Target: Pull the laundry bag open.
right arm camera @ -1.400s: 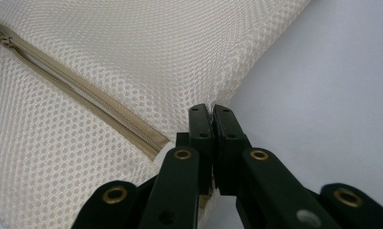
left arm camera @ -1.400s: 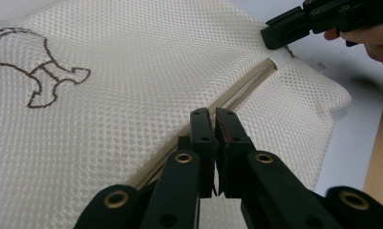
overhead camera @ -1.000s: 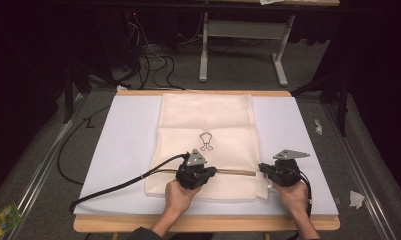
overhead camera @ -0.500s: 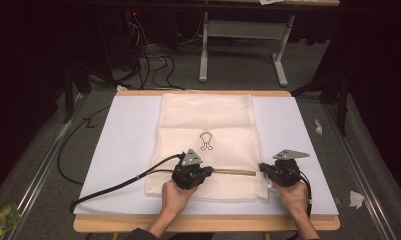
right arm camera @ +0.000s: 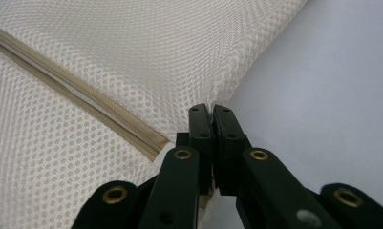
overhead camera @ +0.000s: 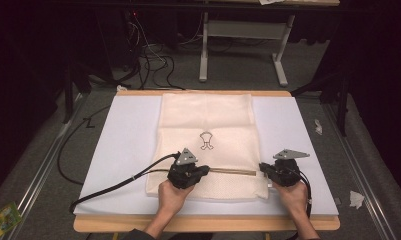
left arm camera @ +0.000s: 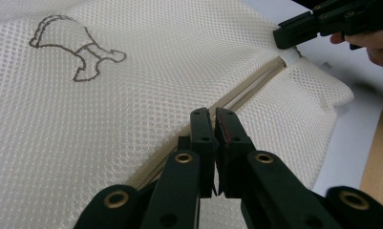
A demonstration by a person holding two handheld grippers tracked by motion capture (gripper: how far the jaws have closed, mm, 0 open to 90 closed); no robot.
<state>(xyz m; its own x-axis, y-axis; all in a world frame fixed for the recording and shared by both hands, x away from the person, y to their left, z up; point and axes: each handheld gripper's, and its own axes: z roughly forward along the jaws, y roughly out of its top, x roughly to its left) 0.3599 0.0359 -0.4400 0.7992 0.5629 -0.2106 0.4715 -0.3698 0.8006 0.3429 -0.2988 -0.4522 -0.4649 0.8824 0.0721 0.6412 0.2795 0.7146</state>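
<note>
A cream mesh bag (overhead camera: 208,115) with a small embroidered figure (overhead camera: 206,140) lies flat on the white mat. Its zipper (overhead camera: 233,171) runs across the near end. My left gripper (overhead camera: 205,170) sits on the zipper line, jaws shut (left arm camera: 213,114) where the zipper (left arm camera: 256,86) passes between them; the pull itself is hidden. My right gripper (overhead camera: 262,167) is shut on the bag's right edge (right arm camera: 211,110), just past the zipper's end (right arm camera: 155,143). In the left gripper view, the right gripper (left arm camera: 287,38) pinches that corner.
The white mat (overhead camera: 128,135) covers a wooden table (overhead camera: 203,224). The left gripper's black cable (overhead camera: 118,182) trails off the mat's near left corner. Paper scraps (overhead camera: 356,199) lie on the floor at the right, and a metal frame (overhead camera: 238,45) stands beyond the table.
My left gripper has edged slightly to the left along the zipper, so a little more zipper shows between the grippers. The right gripper has held still.
</note>
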